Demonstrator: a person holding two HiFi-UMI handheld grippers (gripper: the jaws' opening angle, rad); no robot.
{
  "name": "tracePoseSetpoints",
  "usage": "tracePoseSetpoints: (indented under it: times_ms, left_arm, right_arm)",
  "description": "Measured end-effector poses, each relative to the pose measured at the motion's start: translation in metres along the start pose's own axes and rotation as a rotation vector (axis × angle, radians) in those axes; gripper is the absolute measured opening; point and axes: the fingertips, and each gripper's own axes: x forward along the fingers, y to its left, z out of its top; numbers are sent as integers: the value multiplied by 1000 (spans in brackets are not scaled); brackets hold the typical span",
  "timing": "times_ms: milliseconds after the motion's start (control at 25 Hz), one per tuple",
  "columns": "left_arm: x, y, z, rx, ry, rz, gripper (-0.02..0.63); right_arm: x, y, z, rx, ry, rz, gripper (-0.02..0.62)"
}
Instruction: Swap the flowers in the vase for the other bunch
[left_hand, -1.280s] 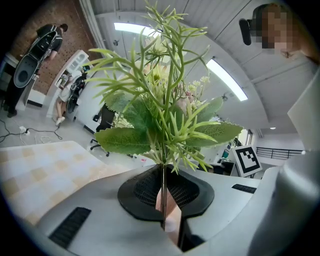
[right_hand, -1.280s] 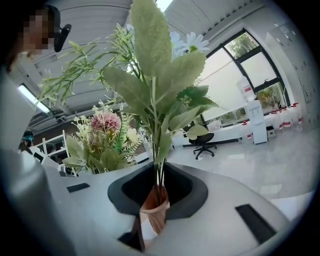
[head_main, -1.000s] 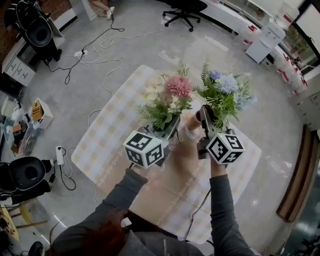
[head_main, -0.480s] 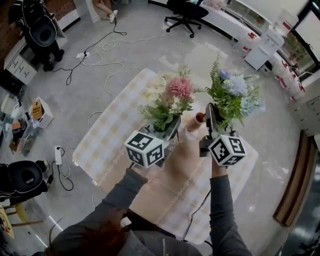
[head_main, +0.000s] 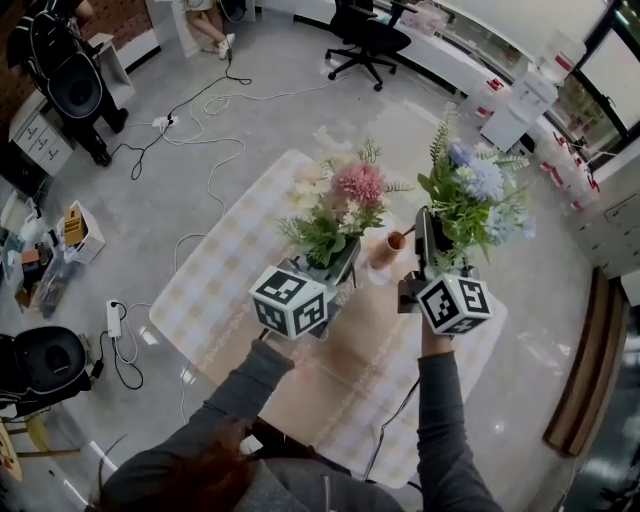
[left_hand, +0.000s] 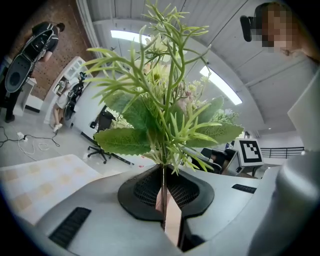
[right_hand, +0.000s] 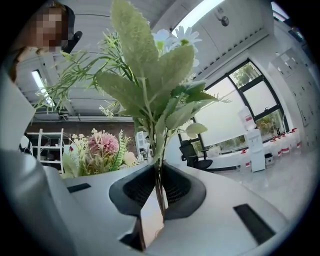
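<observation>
Both upright: pink bunch (head_main: 341, 203), blue bunch (head_main: 470, 197)

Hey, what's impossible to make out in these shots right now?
- Vase: head view, too small to tell whether anything is inside.
- Stem ends of the pink bunch and blue bunch: gripper views, hidden below the left claw and right claw.

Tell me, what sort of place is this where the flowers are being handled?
Most likely an office or lab workroom rather than a flower shop. A rolling office chair stands on the bare floor, cables and a power strip trail across it, and the table is a plain one under a checked cloth.
</observation>
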Motion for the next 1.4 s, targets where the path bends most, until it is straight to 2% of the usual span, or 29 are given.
tracePoseSetpoints:
  times_ms: [160, 360, 760, 1000, 1400]
  left_arm:
    - [19, -3, 14, -1, -4, -1, 32]
    - [11, -10, 22, 7, -21, -9, 32]
    - [-2, -36, 28, 36, -8, -39, 31]
    - [-9, -57, 13, 45, 20, -79, 32]
    - [-21, -79, -34, 32, 112, -148, 32]
  right_arm:
    - [10, -11, 20, -10, -12, 3, 38]
    - [3, -4, 37, -11, -43, 3, 38]
    - [-39, -9, 62, 7, -73, -55, 38]
    - [-82, -18, 49, 4, -52, -118, 38]
    - [-151, -26, 5, 44, -11, -228, 38]
